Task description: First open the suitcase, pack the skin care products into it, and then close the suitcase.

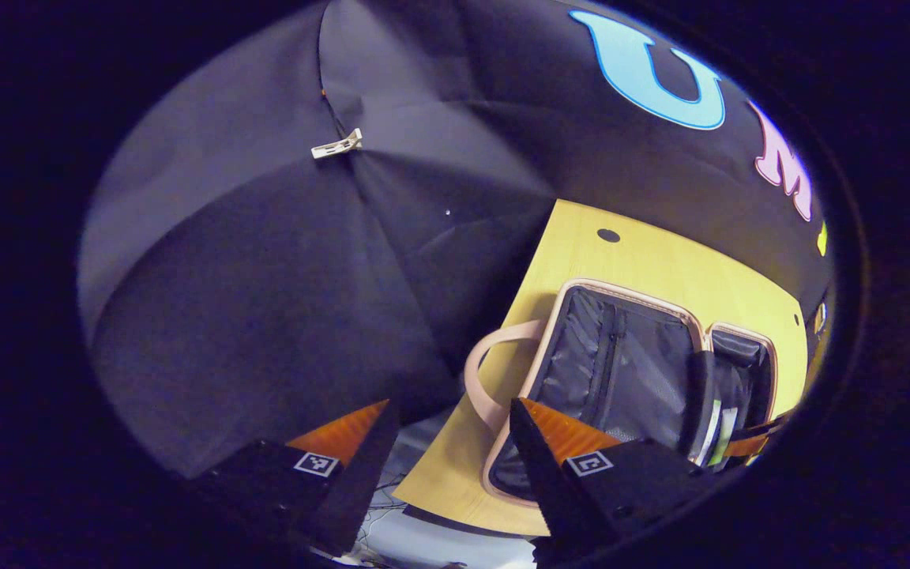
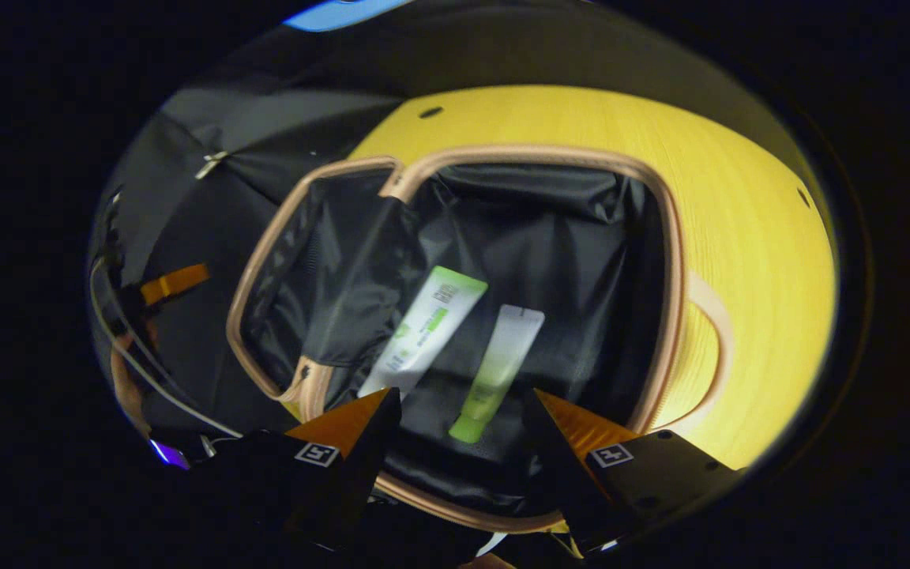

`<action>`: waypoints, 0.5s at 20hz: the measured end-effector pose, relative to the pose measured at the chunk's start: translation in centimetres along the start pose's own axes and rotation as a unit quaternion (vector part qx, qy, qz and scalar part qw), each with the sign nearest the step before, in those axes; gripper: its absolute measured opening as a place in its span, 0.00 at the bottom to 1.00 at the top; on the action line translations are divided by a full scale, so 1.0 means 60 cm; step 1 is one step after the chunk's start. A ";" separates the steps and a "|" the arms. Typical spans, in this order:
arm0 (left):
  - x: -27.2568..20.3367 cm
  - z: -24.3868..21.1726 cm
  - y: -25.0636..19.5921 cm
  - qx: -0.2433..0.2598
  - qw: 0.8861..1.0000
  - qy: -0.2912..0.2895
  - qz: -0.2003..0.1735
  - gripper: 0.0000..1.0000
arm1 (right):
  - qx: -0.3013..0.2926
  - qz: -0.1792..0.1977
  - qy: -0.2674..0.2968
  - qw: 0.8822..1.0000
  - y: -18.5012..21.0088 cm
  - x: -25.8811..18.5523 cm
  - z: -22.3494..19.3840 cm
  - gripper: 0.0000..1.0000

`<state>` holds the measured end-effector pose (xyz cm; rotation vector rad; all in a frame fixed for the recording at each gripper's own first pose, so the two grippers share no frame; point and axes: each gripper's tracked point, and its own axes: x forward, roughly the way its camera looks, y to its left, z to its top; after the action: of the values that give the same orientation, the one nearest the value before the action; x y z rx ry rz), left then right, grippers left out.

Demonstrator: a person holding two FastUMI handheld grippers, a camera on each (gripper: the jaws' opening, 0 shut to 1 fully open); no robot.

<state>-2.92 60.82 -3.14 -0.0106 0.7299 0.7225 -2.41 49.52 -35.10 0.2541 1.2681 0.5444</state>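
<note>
1. In the right gripper view the suitcase (image 2: 664,261) lies open on the yellow table (image 2: 755,237), its pink rim framing a black lining.
2. Two tubes lie flat in the right-hand half. The white-green tube (image 2: 426,328) runs from about 1 o'clock down to 7 o'clock, its lower end behind the left finger.
3. The pale tube (image 2: 500,365), green cap at its lower end, lies just beside it toward 3 o'clock, apart from it and roughly parallel.
4. The right gripper (image 2: 459,415) hangs over the near rim at 6 o'clock; its fingers (image 2: 344,427) stand spread with nothing between them, and the pale tube's cap shows in the gap.
5. The lid half, at 9 o'clock from the tubes, is folded out to the side, a loose black flap across it.
6. In the left gripper view the left gripper (image 1: 449,438) has its fingers (image 1: 562,435) wide apart and empty, held off the table's edge.
7. There the suitcase (image 1: 621,363) sits at 4 o'clock, its handle (image 1: 480,371) looping toward the gripper.
8. A white clip (image 1: 337,145) is pinned on the booth cloth at 11 o'clock.
</note>
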 end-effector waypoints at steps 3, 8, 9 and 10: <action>0.034 0.027 0.023 -0.023 1.000 -0.004 0.015 0.91 | -0.022 0.023 -0.073 0.997 0.005 -0.076 0.027 0.98; 0.118 0.028 -0.003 -0.117 0.991 0.059 -0.029 0.91 | -0.007 -0.015 -0.128 0.992 -0.075 -0.175 0.036 0.98; 0.139 0.013 -0.001 -0.118 0.989 0.082 -0.026 0.91 | 0.003 -0.023 -0.135 0.991 -0.091 -0.189 0.036 0.98; 0.155 -0.001 0.001 -0.114 0.988 0.106 -0.019 0.91 | 0.016 -0.030 -0.138 0.990 -0.104 -0.201 0.033 0.97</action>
<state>1.83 66.41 -8.83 -0.3120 0.8432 0.7728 -1.31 38.20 -27.40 0.3062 1.0122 0.4223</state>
